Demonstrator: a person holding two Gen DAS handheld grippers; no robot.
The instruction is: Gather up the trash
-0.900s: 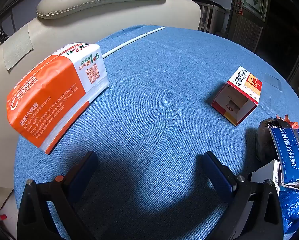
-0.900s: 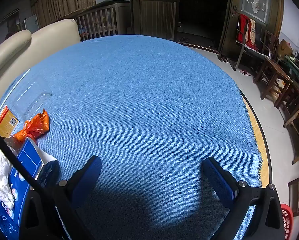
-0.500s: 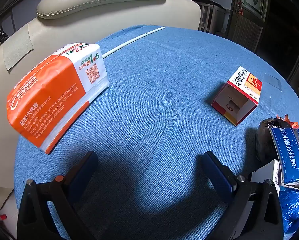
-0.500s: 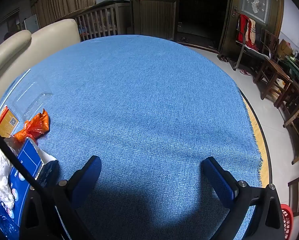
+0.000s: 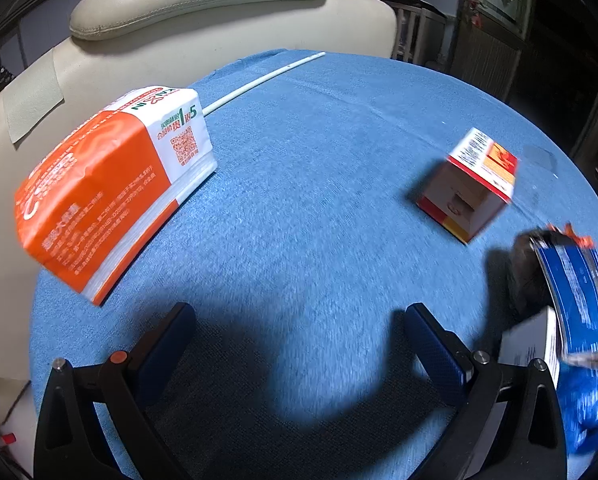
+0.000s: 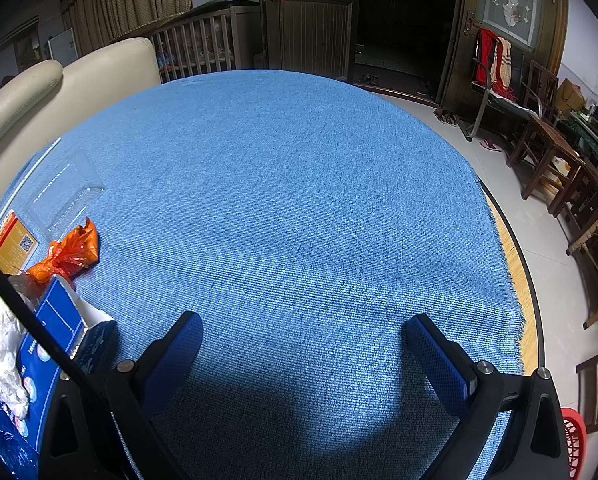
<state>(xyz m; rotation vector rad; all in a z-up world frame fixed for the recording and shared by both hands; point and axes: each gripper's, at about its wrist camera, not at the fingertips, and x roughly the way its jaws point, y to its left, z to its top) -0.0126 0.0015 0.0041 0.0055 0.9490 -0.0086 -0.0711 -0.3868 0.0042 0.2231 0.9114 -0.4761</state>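
Observation:
On the blue tablecloth (image 5: 319, 200), my left gripper (image 5: 299, 336) stands open with nothing between its fingers. An orange-and-white tissue pack (image 5: 111, 188) lies to its far left. A small red-and-white carton (image 5: 469, 184) lies on its side to the far right. Beside the right finger is a trash pile: a blue carton (image 5: 575, 300), a dark bag (image 5: 525, 276), a white box (image 5: 531, 348) and blue plastic (image 5: 587, 408). My right gripper (image 6: 303, 340) is also open over bare cloth. The same pile lies to its left, with an orange bag (image 6: 69, 254) and a clear plastic tray (image 6: 63, 192).
A thin white tube (image 5: 259, 80) lies near the table's far edge, and a beige sofa (image 5: 179, 20) stands behind it. A black cable (image 6: 27, 320) crosses the right wrist view. Wooden chairs (image 6: 555, 160) and a red basket (image 6: 575, 440) stand beyond the table's right edge (image 6: 527, 280).
The left wrist view has turned slightly blurred and the carton and pile have shifted a little, so the left gripper has moved slightly. The right view is the same.

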